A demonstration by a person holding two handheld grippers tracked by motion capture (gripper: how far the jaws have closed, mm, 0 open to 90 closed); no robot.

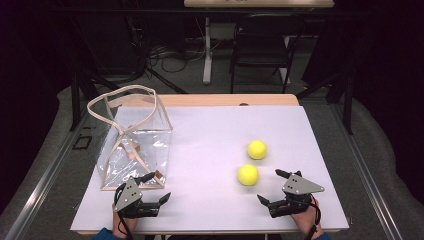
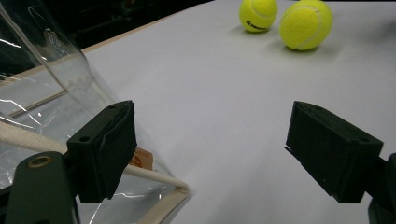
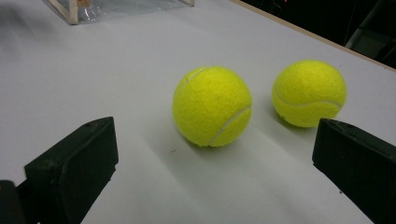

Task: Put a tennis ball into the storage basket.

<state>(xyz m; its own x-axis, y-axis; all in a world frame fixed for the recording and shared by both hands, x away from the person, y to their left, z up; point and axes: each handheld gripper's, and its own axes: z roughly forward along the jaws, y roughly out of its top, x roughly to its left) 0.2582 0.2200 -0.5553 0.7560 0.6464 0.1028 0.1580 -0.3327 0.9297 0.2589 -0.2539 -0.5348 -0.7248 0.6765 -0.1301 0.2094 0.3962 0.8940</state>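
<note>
Two tennis balls [image 3: 212, 106] close in right gripper view, clear bag [image 1: 132, 145] high view

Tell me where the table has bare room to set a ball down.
Widest free patch: the white sheet between the clear bag and the two tennis balls. The strip beyond the balls up to the table's far edge is also bare. Crowded: the near edge by the left gripper and right gripper.

Dark room all around, light falling mostly on the white-covered desk [image 1: 210, 210] with its wooden far edge. Beyond it, grey floor [image 1: 220, 82], a tangle of black cables [image 1: 170, 57], a white post [image 1: 206, 50], and a black folding chair [image 1: 262, 47].
</note>
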